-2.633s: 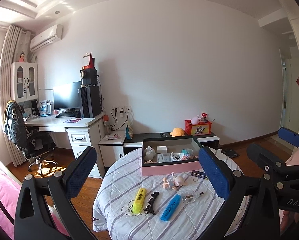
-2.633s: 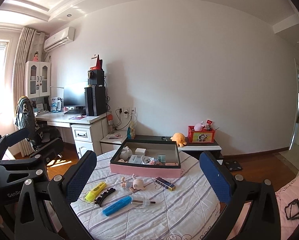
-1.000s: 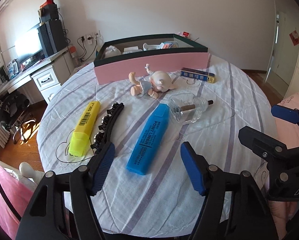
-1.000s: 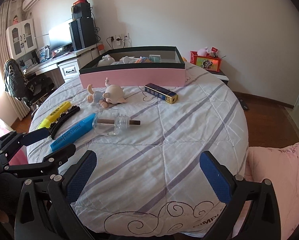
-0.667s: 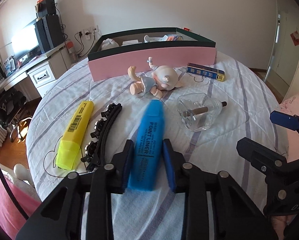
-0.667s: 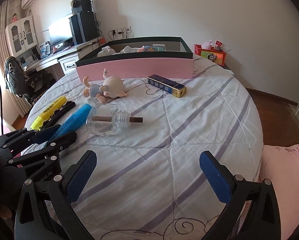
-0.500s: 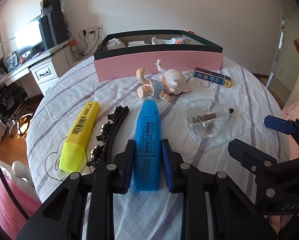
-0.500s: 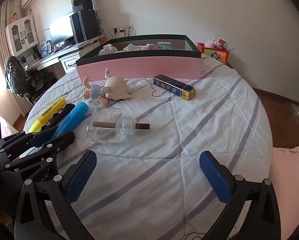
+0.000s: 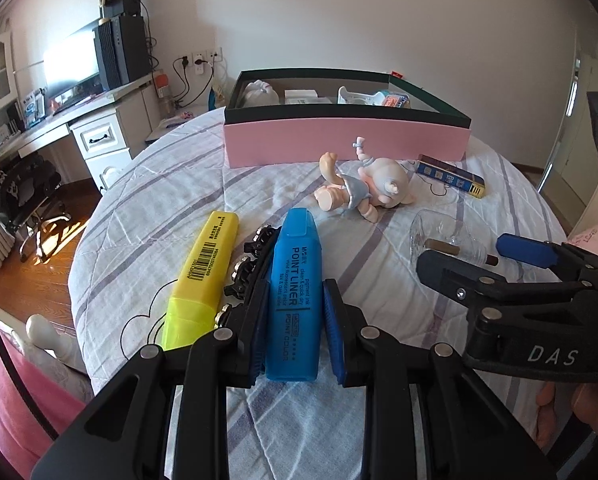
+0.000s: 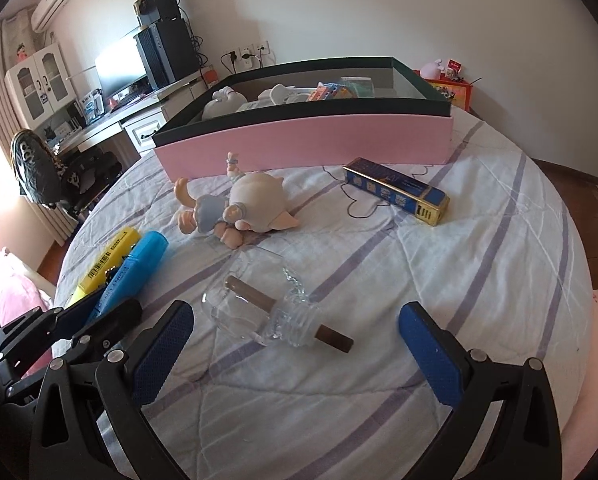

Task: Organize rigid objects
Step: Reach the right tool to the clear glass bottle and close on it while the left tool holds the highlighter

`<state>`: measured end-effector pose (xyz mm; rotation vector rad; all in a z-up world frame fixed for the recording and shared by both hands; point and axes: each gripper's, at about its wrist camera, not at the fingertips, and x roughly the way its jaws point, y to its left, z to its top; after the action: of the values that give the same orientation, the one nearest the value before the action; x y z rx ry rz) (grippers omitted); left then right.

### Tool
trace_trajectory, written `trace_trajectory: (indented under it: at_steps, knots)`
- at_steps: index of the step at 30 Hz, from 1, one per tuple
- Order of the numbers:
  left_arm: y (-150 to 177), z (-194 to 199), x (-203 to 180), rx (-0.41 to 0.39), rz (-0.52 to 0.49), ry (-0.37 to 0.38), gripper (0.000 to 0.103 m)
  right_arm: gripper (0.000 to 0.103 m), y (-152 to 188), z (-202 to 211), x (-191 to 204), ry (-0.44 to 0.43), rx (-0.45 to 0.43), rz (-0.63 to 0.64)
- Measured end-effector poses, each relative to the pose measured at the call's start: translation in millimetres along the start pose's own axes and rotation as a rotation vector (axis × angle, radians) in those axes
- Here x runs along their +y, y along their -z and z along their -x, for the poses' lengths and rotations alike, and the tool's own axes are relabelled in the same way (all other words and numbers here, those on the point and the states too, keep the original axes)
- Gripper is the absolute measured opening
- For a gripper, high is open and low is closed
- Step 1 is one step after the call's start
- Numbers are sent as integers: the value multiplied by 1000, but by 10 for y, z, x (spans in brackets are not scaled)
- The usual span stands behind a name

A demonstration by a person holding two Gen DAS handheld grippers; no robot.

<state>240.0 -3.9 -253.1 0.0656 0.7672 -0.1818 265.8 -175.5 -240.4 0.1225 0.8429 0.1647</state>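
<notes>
My left gripper (image 9: pixel 295 300) is shut on the rear half of a blue highlighter (image 9: pixel 296 280) that lies on the round table's striped cloth (image 9: pixel 171 184). Beside it lie a yellow highlighter (image 9: pixel 205 272) and a black hair clip (image 9: pixel 245 268). My right gripper (image 10: pixel 299 328) stands open just short of a clear glass bottle (image 10: pixel 259 312) with a brown stick through its neck; its pads flank the bottle without touching. Further back lie a pig doll (image 10: pixel 243 204) and a small blue box (image 10: pixel 399 190), before a pink storage box (image 10: pixel 307 140) holding several items.
The table's edge drops off at left to a wooden floor (image 9: pixel 27 280) with an office chair (image 9: pixel 23 196) and a desk (image 9: pixel 79 128). Pink fabric (image 9: pixel 3 392) lies near the left front. A person's fingers (image 9: pixel 579 404) hold the right gripper's handle.
Both grippers came down from a high view to the table. My left gripper closed on the blue highlighter and turned it straighter. My right gripper moved in closer to the glass bottle.
</notes>
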Motion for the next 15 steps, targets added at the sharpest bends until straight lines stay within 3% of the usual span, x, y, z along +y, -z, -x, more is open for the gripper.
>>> trace_trajectory:
  at_steps: [4,5,6,8,15]
  knots:
    - [7,-56,-19,10,-8,1,26,102,-46,-87,79,7,17,51]
    - [2,-62,-25,10,-12,0,26,96,-52,-89,86,-9,17,61]
    - [-2,-71,-35,13,-17,-2,26,80,-53,-86,93,-6,16,69]
    - [-14,-65,-29,8,-11,12,26,61,-42,-118,107,56,30,116]
    - [-110,-56,-65,2,-16,30,26,62,-33,-39,84,22,5,147]
